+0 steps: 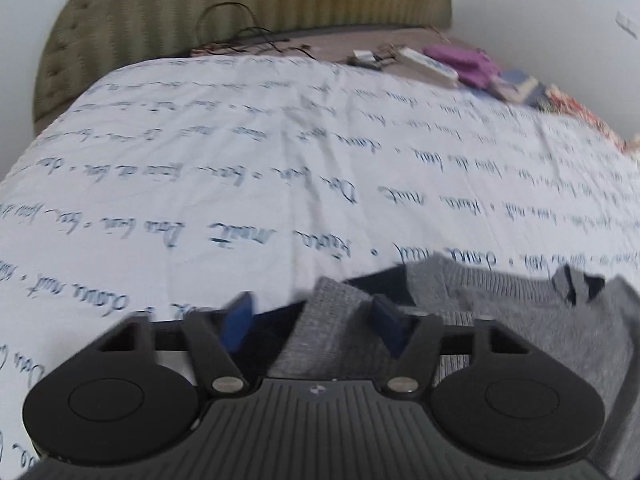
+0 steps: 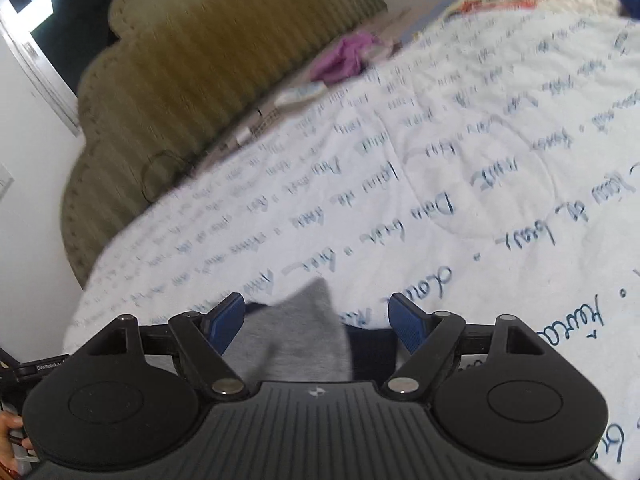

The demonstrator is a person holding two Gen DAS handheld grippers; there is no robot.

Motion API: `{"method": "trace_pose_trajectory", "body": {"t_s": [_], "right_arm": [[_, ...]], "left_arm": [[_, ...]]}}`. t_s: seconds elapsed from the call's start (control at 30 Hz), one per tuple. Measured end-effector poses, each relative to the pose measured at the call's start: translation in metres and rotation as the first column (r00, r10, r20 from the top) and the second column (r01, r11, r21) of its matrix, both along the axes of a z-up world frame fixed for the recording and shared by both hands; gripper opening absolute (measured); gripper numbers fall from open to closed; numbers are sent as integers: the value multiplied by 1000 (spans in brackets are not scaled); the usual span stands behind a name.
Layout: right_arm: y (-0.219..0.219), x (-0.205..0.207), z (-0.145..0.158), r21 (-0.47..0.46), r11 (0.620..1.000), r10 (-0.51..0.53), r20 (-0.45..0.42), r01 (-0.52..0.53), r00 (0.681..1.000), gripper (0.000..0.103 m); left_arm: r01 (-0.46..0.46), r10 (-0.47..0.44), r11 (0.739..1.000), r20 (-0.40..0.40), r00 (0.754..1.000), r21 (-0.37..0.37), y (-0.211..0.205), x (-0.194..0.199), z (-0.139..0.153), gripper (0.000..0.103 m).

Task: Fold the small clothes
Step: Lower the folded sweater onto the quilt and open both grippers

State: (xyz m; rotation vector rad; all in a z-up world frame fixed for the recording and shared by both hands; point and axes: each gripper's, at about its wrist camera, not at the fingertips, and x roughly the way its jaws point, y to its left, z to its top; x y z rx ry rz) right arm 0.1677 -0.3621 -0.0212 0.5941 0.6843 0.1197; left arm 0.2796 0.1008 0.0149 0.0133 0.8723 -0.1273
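Left wrist view first. Left gripper (image 1: 314,322) spread wide, blue pads (image 1: 239,322) well apart, nothing pinched. Grey knit sweater (image 1: 520,320) with dark navy parts lying on the white bedspread (image 1: 280,168) covered in blue handwriting print. One grey fold of it poking up in the gap between the fingers, not visibly touching either pad. Rest of the sweater spreading off to the right, partly hidden under the gripper body. Further back: olive tufted headboard (image 1: 240,8), some thin black cables (image 1: 240,32) near its base, a white box (image 1: 430,66), a purple cloth (image 1: 464,60) and a stack of what looks like folded fabrics (image 1: 528,90) along the far right edge of the bed. All a bit blurry, so no finer detail there.

Right wrist view next. Right gripper (image 2: 318,322) also released, wide gap between its blue pads (image 2: 228,320). Grey sweater corner (image 2: 304,332) rising to a point in that gap, dark navy bit beside it on the right, lying on the same bedspread (image 2: 480,160). No clamping visible. Headboard (image 2: 192,80) tilted off to the upper left, purple cloth (image 2: 344,58) near the bed's far edge, dark window (image 2: 60,8) in the top left corner. Sliver of a hand (image 2: 12,444) at the bottom left edge, next to some black rig hardware.
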Motion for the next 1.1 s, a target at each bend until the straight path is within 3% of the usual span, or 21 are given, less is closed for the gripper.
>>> {"method": "trace_pose_trajectory", "body": {"t_s": [0.03, 0.1, 0.13, 0.17, 0.2, 0.27, 0.4, 0.57, 0.6, 0.63, 0.67, 0.7, 0.73, 0.77, 0.8, 0.83, 0.9, 0.93, 1.0, 1.07, 1.1], "right_arm": [[0, 4, -5, 5, 1000, 4, -22, -4, 1000, 80], [4, 7, -10, 1, 999, 32, -27, -32, 999, 79], [9, 8, -10, -20, 998, 55, -18, -55, 998, 79], [15, 10, -8, -52, 996, 72, -8, -72, 997, 73], [21, 12, -5, -93, 992, 86, 0, -86, 996, 47], [32, 18, 0, -177, 978, 114, -4, -113, 993, 13], [38, 23, 8, -268, 960, 95, 21, -86, 995, 7], [38, 30, -2, -361, 931, 42, -24, -48, 999, 7], [38, 28, -3, -391, 920, 9, -27, -19, 1000, 7], [38, 24, -1, -409, 912, -26, -25, 14, 999, 8], [37, 17, 4, -413, 910, -49, -15, 39, 999, 8], [38, 6, 10, -407, 912, -42, 5, 40, 999, 9], [42, -6, 16, -398, 917, -6, 32, 18, 999, 10], [48, -17, 21, -395, 918, 40, 46, -19, 998, 14], [56, -28, 24, -396, 916, 92, 48, -66, 995, 24], [65, -38, 25, -394, 912, 141, 47, -111, 989, 31], [81, -55, 21, -389, 900, 231, 45, -196, 972, 80], [90, -61, 17, -395, 888, 269, 32, -235, 963, 87], [106, -66, 6, -450, 849, 305, -10, -277, 952, 88], [116, -65, -9, -531, 807, 264, -70, -260, 962, 88], [115, -67, -10, -530, 814, 241, -66, -239, 968, 88]], "left_arm": [[11, -11, 1000, -9, 1000, 1, -4, 0, -3, 22], [26, -26, 1000, 5, 1000, -10, -7, -3, -3, 9], [26, -26, 1000, 28, 999, 9, -10, -6, -2, 8], [31, -33, 999, 49, 998, 32, -12, -9, 0, 7], [33, -36, 998, 66, 997, 44, -14, -11, 3, 7], [17, -23, 998, 95, 995, 55, -13, -13, 9, 7], [-78, 70, 996, 134, 988, 50, 1, -5, 16, 7], [-105, 86, 982, 122, 989, 158, -9, 9, -5, 8], [-104, 82, 979, 131, 988, 175, -12, 7, -5, 11], [-102, 79, 978, 129, 988, 181, -13, 3, -3, 23], [-95, 72, 979, 131, 989, 180, -14, -2, 0, 26], [-96, 69, 978, 144, 987, 184, -15, -9, 5, 36], [-106, 73, 974, 168, 983, 202, -16, -17, 10, 56], [-116, 71, 967, 199, 977, 225, -18, -26, 14, 66], [-129, 70, 960, 233, 970, 249, -20, -36, 19, 80], [-141, 67, 953, 270, 961, 267, -23, -48, 24, 85], [-130, 36, 950, 312, 949, 284, -29, -70, 30, 90], [-120, 27, 950, 308, 951, 289, -32, -78, 31, 90], [-106, 22, 950, 275, 961, 295, -37, -87, 24, 90], [-102, 33, 941, 210, 977, 323, -38, -89, 9, 89], [-117, 58, 936, 182, 982, 333, -36, -91, 2, 88]]}}
